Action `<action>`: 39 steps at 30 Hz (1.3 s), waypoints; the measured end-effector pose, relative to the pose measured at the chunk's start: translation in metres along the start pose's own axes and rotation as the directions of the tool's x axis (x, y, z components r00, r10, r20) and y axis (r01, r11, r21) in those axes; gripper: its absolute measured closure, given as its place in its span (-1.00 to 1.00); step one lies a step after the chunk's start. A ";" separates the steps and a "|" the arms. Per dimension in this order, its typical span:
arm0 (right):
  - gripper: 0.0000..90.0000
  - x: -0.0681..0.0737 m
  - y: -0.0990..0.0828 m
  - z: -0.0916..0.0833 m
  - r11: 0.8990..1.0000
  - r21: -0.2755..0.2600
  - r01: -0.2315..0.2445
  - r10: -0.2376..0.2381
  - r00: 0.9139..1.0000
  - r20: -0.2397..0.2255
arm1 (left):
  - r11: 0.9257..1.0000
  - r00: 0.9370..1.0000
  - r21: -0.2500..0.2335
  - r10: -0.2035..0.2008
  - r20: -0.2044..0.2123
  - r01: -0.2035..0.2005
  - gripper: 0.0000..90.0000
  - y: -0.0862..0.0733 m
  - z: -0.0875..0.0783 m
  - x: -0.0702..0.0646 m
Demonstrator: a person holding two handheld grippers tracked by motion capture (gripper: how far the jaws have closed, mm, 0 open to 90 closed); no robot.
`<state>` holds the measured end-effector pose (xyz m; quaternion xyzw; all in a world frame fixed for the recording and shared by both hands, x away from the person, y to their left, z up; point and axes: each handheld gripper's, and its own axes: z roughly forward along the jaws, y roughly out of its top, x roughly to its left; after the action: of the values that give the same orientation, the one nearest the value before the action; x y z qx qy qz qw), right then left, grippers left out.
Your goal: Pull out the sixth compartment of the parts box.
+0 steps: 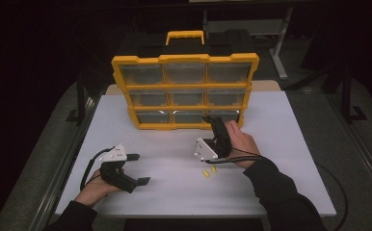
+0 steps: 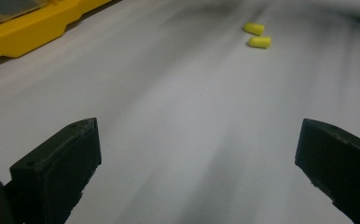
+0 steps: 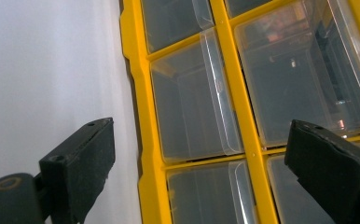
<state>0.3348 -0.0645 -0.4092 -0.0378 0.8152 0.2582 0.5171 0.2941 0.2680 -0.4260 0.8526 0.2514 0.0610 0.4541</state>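
Observation:
A yellow organizer (image 1: 184,59) with clear plastic drawers stands upright at the back of the white table (image 1: 280,144). My right gripper (image 1: 219,123) is open, its jaws spread just in front of the bottom right drawer (image 1: 222,115). In the right gripper view (image 3: 201,154) a clear drawer front (image 3: 192,98) lies between the jaws, and nothing is held. Two small yellow earplugs (image 1: 209,171) lie on the table below the right hand. My left gripper (image 1: 138,169) is open near the front left and points right toward the earplugs (image 2: 257,36), well short of them.
The organizer has a yellow carry handle (image 1: 185,36) on top, and its lower frame (image 2: 29,32) shows in the left gripper view. Dark floor and table legs surround the table. Bare white table surface (image 1: 169,154) lies between the two grippers.

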 end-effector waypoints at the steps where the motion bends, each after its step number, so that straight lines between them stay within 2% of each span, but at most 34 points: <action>1: -0.82 0.000 0.000 0.000 1.000 0.003 0.010 -0.010 1.000 0.002 | 1.000 1.000 0.001 0.001 0.001 -0.001 -1.00 0.000 0.000 0.000; 9: -0.82 0.004 -0.001 0.001 0.995 0.023 0.101 -0.102 0.994 0.029 | 1.000 1.000 0.000 0.006 0.002 -0.006 -1.00 0.000 0.000 0.000; 17: -0.82 0.008 -0.001 0.002 0.987 0.034 0.154 -0.155 0.987 0.045 | 1.000 1.000 -0.002 0.009 0.003 -0.009 -1.00 0.000 0.000 -0.001; 22: -0.82 0.009 0.000 0.002 0.981 0.044 0.191 -0.193 0.979 0.059 | 1.000 1.000 -0.001 0.010 0.003 -0.010 -1.00 0.000 0.000 -0.001; 25: -0.82 0.010 0.000 0.002 0.973 0.053 0.224 -0.228 0.971 0.070 | 1.000 1.000 -0.002 0.010 0.002 -0.010 -1.00 0.000 0.000 -0.001; 39: -0.82 0.008 0.003 0.000 0.960 0.080 0.268 -0.276 0.956 0.104 | 1.000 1.000 -0.002 0.013 0.004 -0.013 -1.00 0.000 0.000 -0.001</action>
<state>0.3305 -0.0604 -0.4150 -0.1180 0.7792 0.1597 0.5945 0.2929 0.2676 -0.4259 0.8539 0.2450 0.0623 0.4550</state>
